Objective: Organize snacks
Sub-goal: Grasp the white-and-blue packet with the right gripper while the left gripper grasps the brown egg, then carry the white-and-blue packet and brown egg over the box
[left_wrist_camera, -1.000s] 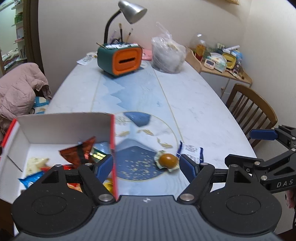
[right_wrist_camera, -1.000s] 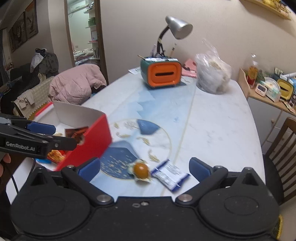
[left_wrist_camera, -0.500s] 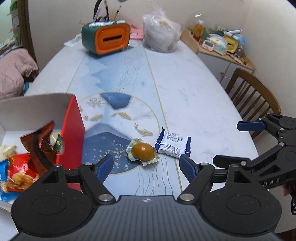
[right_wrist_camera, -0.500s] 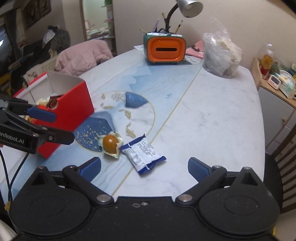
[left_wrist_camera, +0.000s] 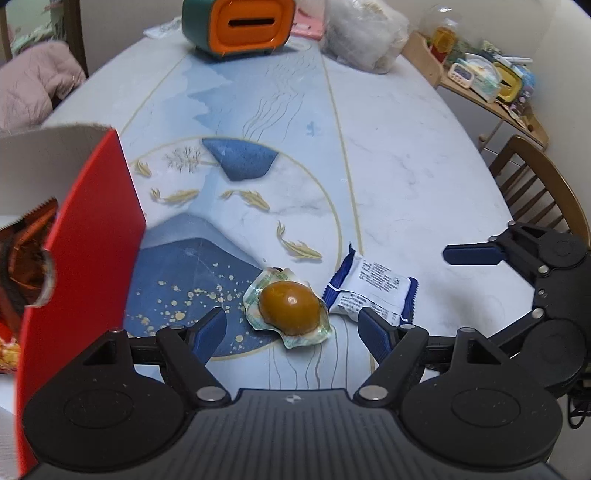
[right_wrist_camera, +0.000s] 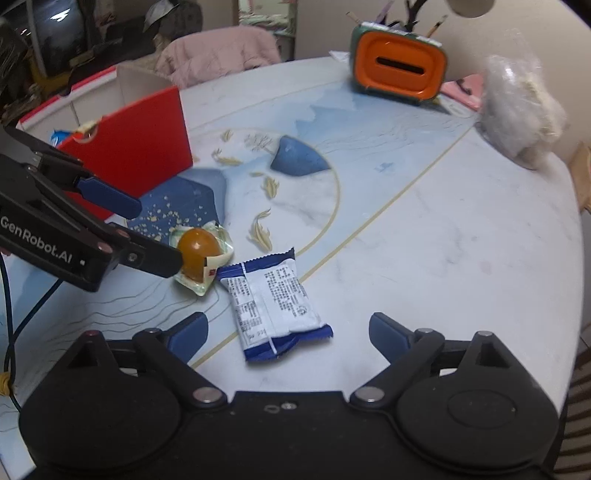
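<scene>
Brown vacuum-packed egg (left_wrist_camera: 289, 308) between open left gripper (left_wrist_camera: 291, 328) jaws; right gripper (right_wrist_camera: 288, 332) jaws, just closing some, straddle blue-white snack packet (right_wrist_camera: 271, 301), no contact.

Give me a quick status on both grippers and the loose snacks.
Left gripper open over wrapped egg. Right gripper open, jaws just narrowing, over blue-white packet. Nothing in the way.

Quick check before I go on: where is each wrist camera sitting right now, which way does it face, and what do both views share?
Left wrist: on the left gripper, angled down at the wrapped egg between its open fingers; the right gripper shows at right.
Right wrist: on the right gripper, angled down at the blue-and-white packet; its jaws, just closing a little, are off it; the left gripper enters from the left.
Shared: egg, packet, red box, orange-fronted holder.
</scene>
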Available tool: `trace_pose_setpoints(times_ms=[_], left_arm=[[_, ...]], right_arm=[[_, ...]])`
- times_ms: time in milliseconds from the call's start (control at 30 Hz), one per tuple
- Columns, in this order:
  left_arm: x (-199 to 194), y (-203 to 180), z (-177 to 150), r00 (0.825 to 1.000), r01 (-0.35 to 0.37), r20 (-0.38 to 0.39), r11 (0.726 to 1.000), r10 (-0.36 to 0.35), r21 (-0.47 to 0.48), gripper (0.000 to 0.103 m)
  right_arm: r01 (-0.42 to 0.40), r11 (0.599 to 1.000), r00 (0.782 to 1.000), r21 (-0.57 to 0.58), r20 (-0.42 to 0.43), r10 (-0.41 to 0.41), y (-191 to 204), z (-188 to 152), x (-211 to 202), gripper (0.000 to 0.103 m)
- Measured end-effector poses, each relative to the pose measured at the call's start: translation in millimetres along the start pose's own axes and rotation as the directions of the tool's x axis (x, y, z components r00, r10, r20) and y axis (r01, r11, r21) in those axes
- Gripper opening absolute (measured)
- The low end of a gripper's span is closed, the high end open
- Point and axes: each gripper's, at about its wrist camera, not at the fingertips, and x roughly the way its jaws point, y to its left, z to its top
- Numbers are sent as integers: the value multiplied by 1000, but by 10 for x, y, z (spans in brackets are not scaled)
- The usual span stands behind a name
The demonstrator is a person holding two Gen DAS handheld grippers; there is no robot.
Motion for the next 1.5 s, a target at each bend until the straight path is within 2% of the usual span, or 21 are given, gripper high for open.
trace_pose_setpoints(times_ms=[133,333,433,567,667,833,1033,1333,1500], left_arm=[[146,67,66,999,39,-33,997,-41,-67,78],[340,151,107,995,52,-81,990,-63,-131,77],[397,175,108,993,56,-96,988,-71,-146,71],[415,152,131,994,50,-89,990,-62,-133,66],[414,112,131,996,19,-86,994,-28,-104,56],[407,111,127,997,18,-74,995,-25,-96,53],[373,146,107,996,35,-72,994,-42,-102,49],[258,151,-53,995,35,-95,994,-44,-101,48],[51,142,-157,996,45,-69,995,-51,-91,48]], right_arm=[[-40,998,999,-48,-20,39,-2,40,206,89],[-82,994,996,-70,-36,79,-15,82,392,83],[-104,992,994,-67,-38,101,-23,84,440,79],[-106,991,994,-78,-26,104,-7,79,466,78],[-96,992,995,-81,-16,95,-1,72,456,71],[-82,994,997,-71,-8,81,8,48,425,58],[-52,998,999,-26,-3,52,42,7,377,52],[0,993,1000,117,-4,1,113,-120,166,51],[20,986,1000,165,-14,-18,229,-149,-35,51]])
